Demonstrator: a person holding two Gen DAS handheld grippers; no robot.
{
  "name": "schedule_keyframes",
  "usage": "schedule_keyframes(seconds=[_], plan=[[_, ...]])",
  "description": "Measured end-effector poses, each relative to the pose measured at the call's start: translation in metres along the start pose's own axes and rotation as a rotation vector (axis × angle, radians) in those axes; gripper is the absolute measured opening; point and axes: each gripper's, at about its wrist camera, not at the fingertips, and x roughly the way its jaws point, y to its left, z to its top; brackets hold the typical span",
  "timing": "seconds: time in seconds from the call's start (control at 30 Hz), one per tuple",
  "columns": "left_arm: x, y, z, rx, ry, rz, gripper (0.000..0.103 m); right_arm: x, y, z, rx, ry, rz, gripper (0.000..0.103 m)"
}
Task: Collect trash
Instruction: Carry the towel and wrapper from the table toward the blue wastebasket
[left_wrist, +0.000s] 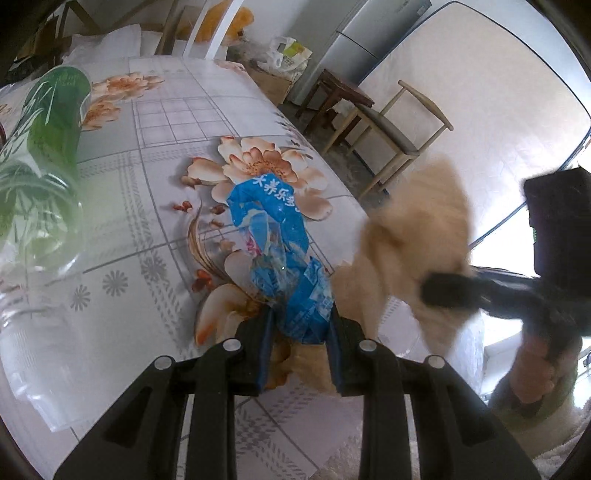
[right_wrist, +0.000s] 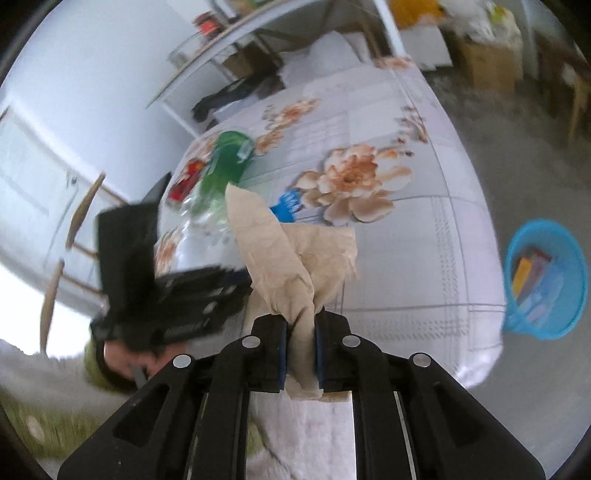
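My left gripper (left_wrist: 301, 325) is shut on a crumpled blue plastic wrapper (left_wrist: 280, 251) that lies on the flowered tablecloth (left_wrist: 155, 206). My right gripper (right_wrist: 300, 325) is shut on a crumpled beige paper napkin (right_wrist: 280, 251) and holds it above the table's near edge. In the left wrist view the napkin (left_wrist: 413, 236) and the right gripper (left_wrist: 454, 291) show blurred at the right. The left gripper (right_wrist: 207, 295) shows at the left of the right wrist view, with the wrapper's tip (right_wrist: 288, 203) past the napkin. A blue trash basket (right_wrist: 546, 277) with several items stands on the floor right of the table.
A green and clear plastic bottle (left_wrist: 40, 155) lies on the table's left side, also in the right wrist view (right_wrist: 221, 173), with a red can (right_wrist: 186, 181) beside it. A wooden chair (left_wrist: 391, 129) stands beyond the table. Boxes and bags sit at the far end.
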Motion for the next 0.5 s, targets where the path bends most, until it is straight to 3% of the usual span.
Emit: schedule_keyframes(seconds=[0.07, 0.2, 0.43, 0.5], plan=[[0.000, 0.000, 0.001, 0.000, 0.002, 0.001, 0.024, 0.009, -0.004, 0.004, 0.037, 0.008, -0.002, 0.013], [-0.001, 0.000, 0.001, 0.000, 0.002, 0.001, 0.024, 0.028, -0.009, 0.012, 0.084, 0.021, -0.030, 0.028], [-0.003, 0.003, -0.003, 0.003, -0.003, -0.008, 0.024, 0.044, -0.009, 0.019, 0.148, 0.049, 0.059, 0.058], [-0.004, 0.003, -0.004, 0.007, -0.005, -0.008, 0.024, 0.046, -0.012, 0.019, 0.173, 0.053, 0.081, 0.060]])
